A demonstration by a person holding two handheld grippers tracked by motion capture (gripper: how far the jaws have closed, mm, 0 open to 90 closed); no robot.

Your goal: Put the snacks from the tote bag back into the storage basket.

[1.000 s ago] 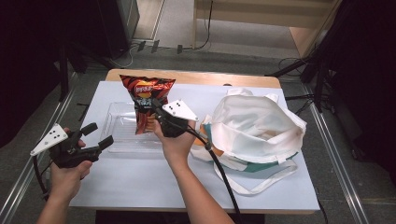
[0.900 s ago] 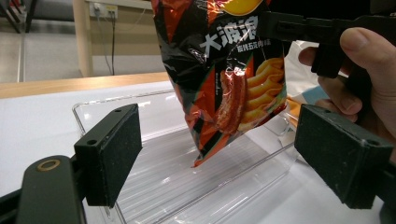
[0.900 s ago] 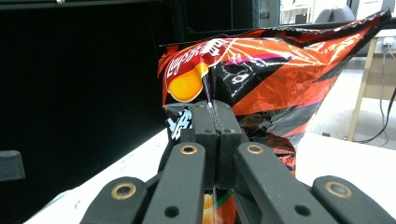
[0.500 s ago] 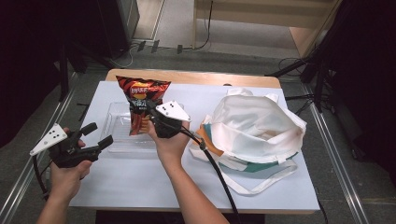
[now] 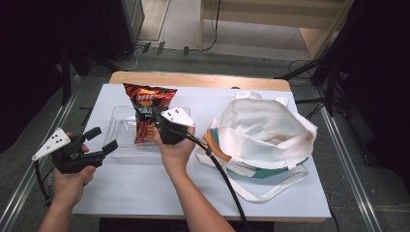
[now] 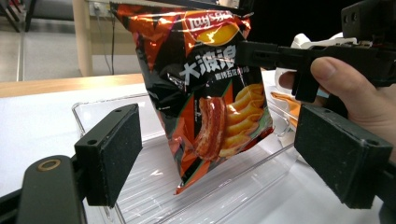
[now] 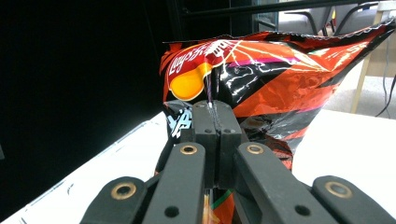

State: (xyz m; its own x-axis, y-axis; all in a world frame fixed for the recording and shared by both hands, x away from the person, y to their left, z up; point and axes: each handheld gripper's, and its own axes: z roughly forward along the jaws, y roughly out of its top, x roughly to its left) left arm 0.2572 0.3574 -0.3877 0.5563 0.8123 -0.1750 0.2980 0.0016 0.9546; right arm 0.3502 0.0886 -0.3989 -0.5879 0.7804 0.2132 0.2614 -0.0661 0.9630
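Note:
A red and black chip bag (image 5: pixel 146 100) stands upright over a clear plastic tray (image 5: pixel 121 140) on the white table. My right gripper (image 5: pixel 153 118) comes at it from the right and is shut on a fold of the bag (image 7: pixel 280 79), the two jaws pressed together around the foil (image 7: pixel 212 122). The bag's lower corner (image 6: pixel 187 179) reaches down into the tray (image 6: pixel 233 191). My left gripper (image 5: pixel 102 138) is held left of the tray, open, with nothing between its pads (image 6: pixel 112 154); it faces the bag (image 6: pixel 205 93) from a short distance.
A white cloth tote bag (image 5: pixel 266 130) with orange and green items under it lies on the right half of the table. The right gripper's cable (image 5: pixel 222 174) trails toward the front edge. Metal rails run along both sides of the table.
My right gripper has shifted slightly left with the chip bag in it, bringing the bag more over the tray. The left gripper has stayed where it was.

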